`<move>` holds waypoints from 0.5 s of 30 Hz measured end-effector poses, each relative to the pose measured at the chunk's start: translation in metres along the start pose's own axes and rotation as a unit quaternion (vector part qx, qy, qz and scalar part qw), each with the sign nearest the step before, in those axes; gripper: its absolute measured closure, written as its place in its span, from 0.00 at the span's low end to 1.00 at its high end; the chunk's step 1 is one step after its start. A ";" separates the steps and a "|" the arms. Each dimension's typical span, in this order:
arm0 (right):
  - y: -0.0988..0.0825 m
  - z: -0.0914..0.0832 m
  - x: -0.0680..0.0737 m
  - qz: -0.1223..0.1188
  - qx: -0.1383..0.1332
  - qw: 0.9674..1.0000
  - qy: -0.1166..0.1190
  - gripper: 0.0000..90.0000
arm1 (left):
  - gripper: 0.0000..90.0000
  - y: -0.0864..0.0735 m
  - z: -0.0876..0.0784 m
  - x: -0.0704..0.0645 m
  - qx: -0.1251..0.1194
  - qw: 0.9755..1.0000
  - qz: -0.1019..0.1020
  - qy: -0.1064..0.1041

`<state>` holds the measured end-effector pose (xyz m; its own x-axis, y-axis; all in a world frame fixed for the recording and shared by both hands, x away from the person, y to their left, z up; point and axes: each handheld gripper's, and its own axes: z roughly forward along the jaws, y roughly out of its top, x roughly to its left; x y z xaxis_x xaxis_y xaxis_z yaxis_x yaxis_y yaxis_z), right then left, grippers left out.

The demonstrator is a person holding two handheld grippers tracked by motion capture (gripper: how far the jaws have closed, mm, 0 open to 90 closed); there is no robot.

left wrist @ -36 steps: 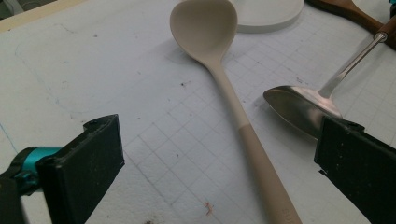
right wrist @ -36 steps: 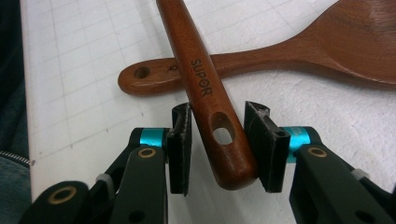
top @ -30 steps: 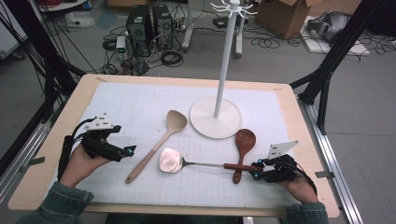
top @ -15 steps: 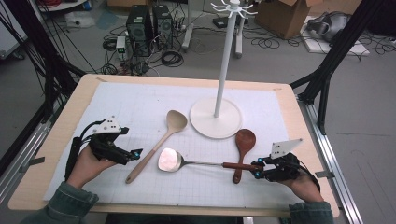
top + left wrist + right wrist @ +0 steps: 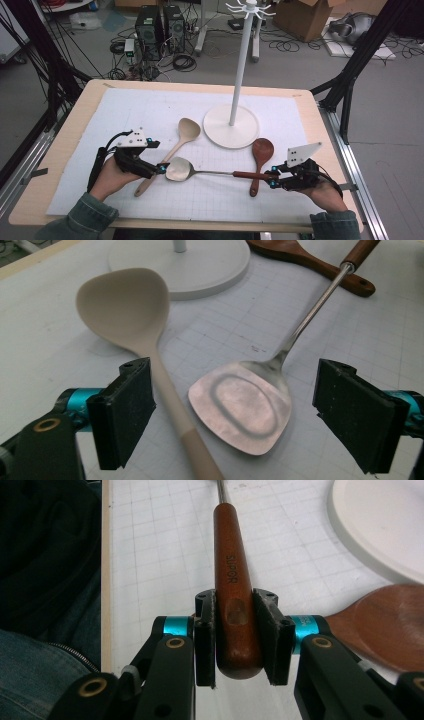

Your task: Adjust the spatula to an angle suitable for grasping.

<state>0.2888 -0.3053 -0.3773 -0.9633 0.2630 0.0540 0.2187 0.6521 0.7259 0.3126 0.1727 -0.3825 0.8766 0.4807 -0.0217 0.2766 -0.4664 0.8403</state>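
Note:
A steel spatula with a red-brown wooden handle lies across the white mat. My right gripper is shut on the handle's end, its jaws having just been closing, and in the right gripper view both pads press its sides. My left gripper is open at the blade's left edge. Its jaws have just been closing, and in the left gripper view they stand wide. Between them lie the blade and the stem of a beige spoon. The beige spoon lies diagonally beside the blade.
A dark brown wooden spoon lies under the spatula's handle, bowl toward the white stand's round base. The stand's pole rises at mid-table with hooks on top. The mat covers a wooden table. Cables and boxes lie on the floor beyond.
My left gripper has moved right, up to the spatula's blade and the beige spoon's stem. My right gripper has risen a little at the spatula's handle.

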 end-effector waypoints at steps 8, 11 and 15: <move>0.018 -0.008 0.002 -0.010 -0.013 1.000 -0.003 0.80 | 0.33 0.006 0.019 -0.010 0.004 0.999 0.017 -0.034; 0.023 -0.009 0.002 -0.013 -0.013 1.000 -0.006 0.80 | 0.36 0.009 0.025 -0.013 0.005 0.999 0.027 -0.047; 0.034 -0.012 0.002 -0.016 -0.015 1.000 -0.006 0.80 | 0.42 0.012 0.035 -0.016 0.006 0.997 0.034 -0.063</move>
<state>0.2926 -0.2907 -0.3440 -0.9677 0.2510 0.0222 0.1828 0.6388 0.7474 0.3156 0.1336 -0.3911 0.9360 0.3505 -0.0341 0.2192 -0.5040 0.8354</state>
